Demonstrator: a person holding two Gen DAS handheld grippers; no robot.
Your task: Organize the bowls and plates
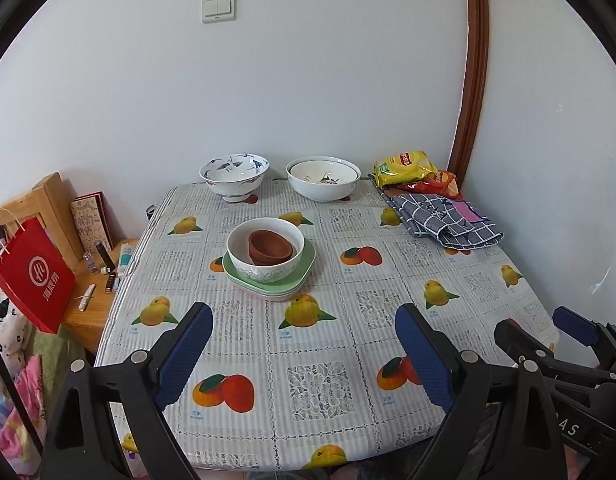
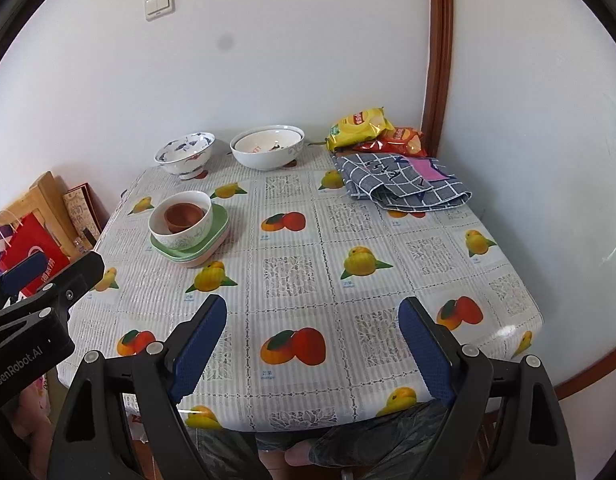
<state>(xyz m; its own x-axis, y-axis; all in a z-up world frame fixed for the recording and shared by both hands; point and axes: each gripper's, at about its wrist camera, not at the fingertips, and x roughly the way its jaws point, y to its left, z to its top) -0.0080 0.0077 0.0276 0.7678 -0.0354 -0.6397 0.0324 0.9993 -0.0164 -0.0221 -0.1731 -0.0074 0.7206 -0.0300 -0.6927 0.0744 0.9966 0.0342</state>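
Both tools, left tool (image 1: 304, 356) and right tool (image 2: 313, 348), hang wide and hold nothing. Ahead of my left tool, bowls (image 1: 265, 250) sit stacked on plates (image 1: 268, 280); a careless grip could topple them.

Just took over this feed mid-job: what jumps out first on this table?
The eye lands on the stack left of the table's middle: small brown bowls nested in a white bowl on green plates. Along the far edge stand a blue-patterned bowl and a wide white bowl holding another. Both the left tongs and right tongs hover open over the near edge, empty.
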